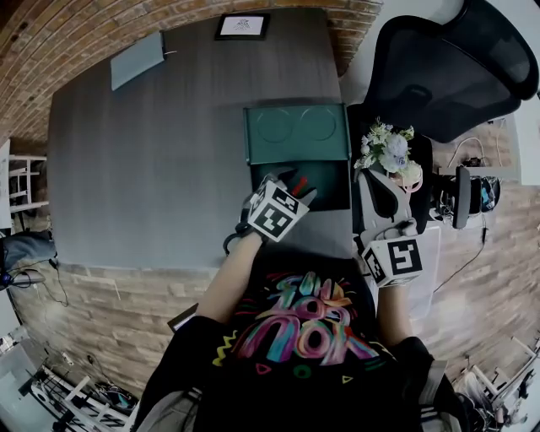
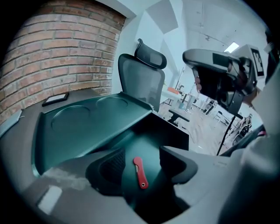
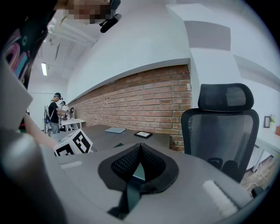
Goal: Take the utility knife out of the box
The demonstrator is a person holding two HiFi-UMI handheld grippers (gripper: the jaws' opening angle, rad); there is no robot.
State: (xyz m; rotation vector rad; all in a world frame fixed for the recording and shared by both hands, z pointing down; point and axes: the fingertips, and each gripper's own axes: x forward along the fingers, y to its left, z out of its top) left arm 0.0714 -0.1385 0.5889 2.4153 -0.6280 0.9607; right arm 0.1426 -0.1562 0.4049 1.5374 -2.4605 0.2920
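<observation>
A dark green box stands at the table's right side, its lid folded back flat. Inside, on the box floor, lies the red utility knife, folded. My left gripper hovers over the box opening, open, with the knife showing between its fingers and not touching them. In the head view a strip of the red knife shows just beyond the left marker cube. Off the table's right edge, my right gripper is shut with nothing in it, and its marker cube sits beside my body.
A bunch of white flowers stands right of the box, close to the right gripper. A black office chair is behind them. A framed card and a grey-blue notebook lie at the table's far side.
</observation>
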